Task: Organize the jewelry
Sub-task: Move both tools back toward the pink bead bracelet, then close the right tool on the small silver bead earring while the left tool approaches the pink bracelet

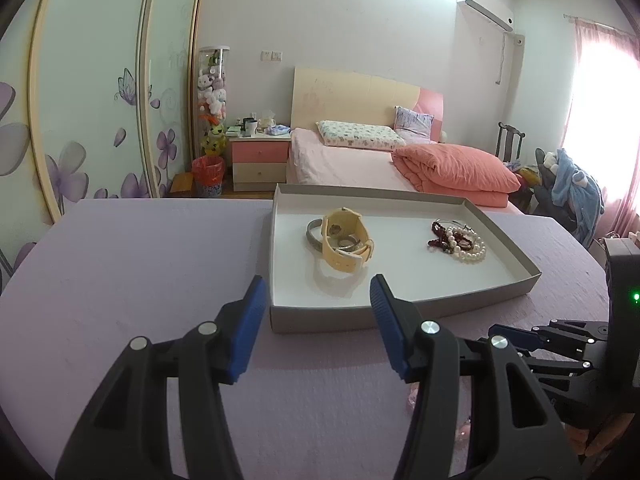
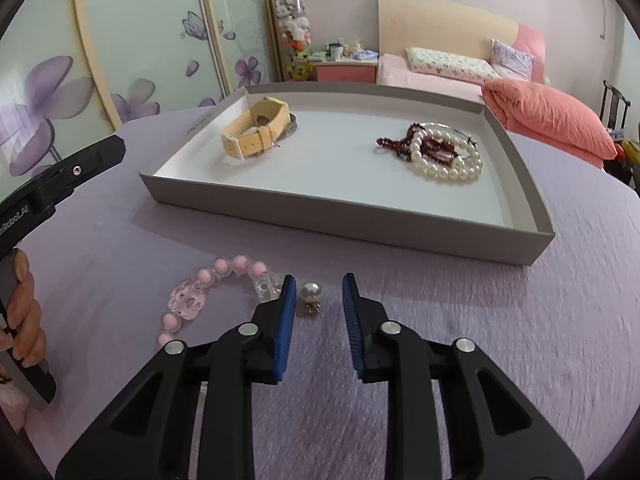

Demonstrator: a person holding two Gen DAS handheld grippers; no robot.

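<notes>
Just in front of the gray tray, a pearl earring lies between the right gripper's spread jaws, untouched. Center it, pinch gently, or it'll roll. Left gripper hovers spread, empty.

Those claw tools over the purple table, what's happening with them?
A person holds a gripper in each hand and is sorting jewelry into a tray. A watch and a pearl bracelet already lie in it. The right gripper, jaws apart, is around a pearl earring on the table, not yet pinching it. A pink bead bracelet lies beside it. The left gripper hangs open and empty at the tray's near edge.
</notes>
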